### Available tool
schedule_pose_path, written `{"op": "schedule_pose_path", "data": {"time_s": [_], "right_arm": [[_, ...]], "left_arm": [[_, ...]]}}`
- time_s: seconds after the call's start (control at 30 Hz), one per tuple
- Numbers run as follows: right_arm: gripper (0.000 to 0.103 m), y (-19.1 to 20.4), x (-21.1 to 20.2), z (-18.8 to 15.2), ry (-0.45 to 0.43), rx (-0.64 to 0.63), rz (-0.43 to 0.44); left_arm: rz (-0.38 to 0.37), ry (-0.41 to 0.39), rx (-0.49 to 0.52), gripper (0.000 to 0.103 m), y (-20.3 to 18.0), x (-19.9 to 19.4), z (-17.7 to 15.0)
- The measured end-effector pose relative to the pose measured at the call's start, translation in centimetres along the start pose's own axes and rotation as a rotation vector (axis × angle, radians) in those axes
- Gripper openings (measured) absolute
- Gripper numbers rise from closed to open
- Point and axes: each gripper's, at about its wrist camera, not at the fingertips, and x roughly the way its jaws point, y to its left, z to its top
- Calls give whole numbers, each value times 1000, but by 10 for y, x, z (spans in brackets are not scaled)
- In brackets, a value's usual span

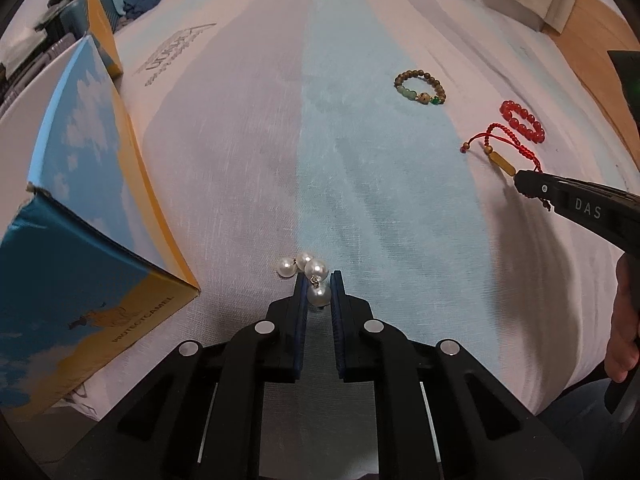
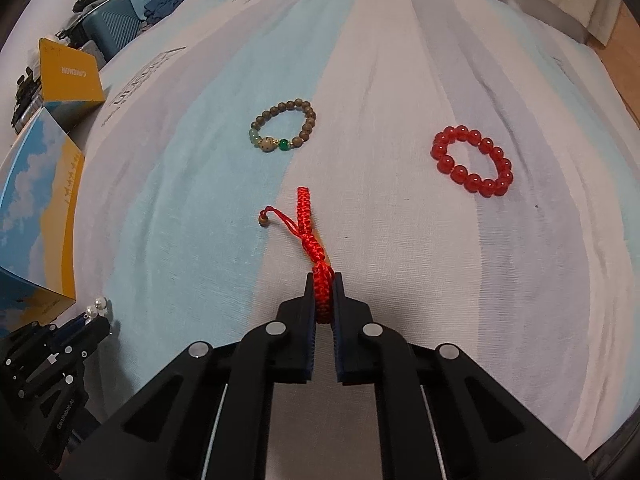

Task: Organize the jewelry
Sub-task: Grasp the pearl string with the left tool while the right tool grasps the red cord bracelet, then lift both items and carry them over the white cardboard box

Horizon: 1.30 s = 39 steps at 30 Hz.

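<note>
Left wrist view: left gripper (image 1: 319, 280) closed on a pearl piece (image 1: 319, 294) at six o'clock, blue-and-yellow box (image 1: 92, 216) at nine o'clock; right wrist view: right gripper (image 2: 324, 280) clamped on a red braided bracelet (image 2: 314, 248), red bead bracelet (image 2: 472, 167) at two o'clock, brown bead bracelet (image 2: 285, 130) at twelve o'clock.

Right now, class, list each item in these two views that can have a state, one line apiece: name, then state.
left gripper: shut on the pearl piece
pearl piece: pinched, still on the cloth
right gripper: shut on the red braided bracelet
red braided bracelet: pinched, tail lying on the cloth
red bead bracelet: lying flat, untouched
brown bead bracelet: lying flat, untouched
box: open
</note>
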Motion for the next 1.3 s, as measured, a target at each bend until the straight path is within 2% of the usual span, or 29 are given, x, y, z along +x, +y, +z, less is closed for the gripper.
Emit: {"op": "schedule_pose_path", "data": {"time_s": [0.27, 0.6, 0.9, 1.3], "right_arm": [[6, -4, -8, -2, -21, 7, -12], [6, 2, -32, -3, -51, 15, -2], [6, -5, -55, -8, -64, 40, -18], [6, -3, -76, -17, -70, 57, -15]], "left_arm": [[24, -19, 25, 10, -5, -10, 5], [15, -59, 61, 10, -12, -41, 12], [-5, -80, 80, 10, -15, -63, 6], [9, -114, 82, 10, -11, -94, 4]]}}
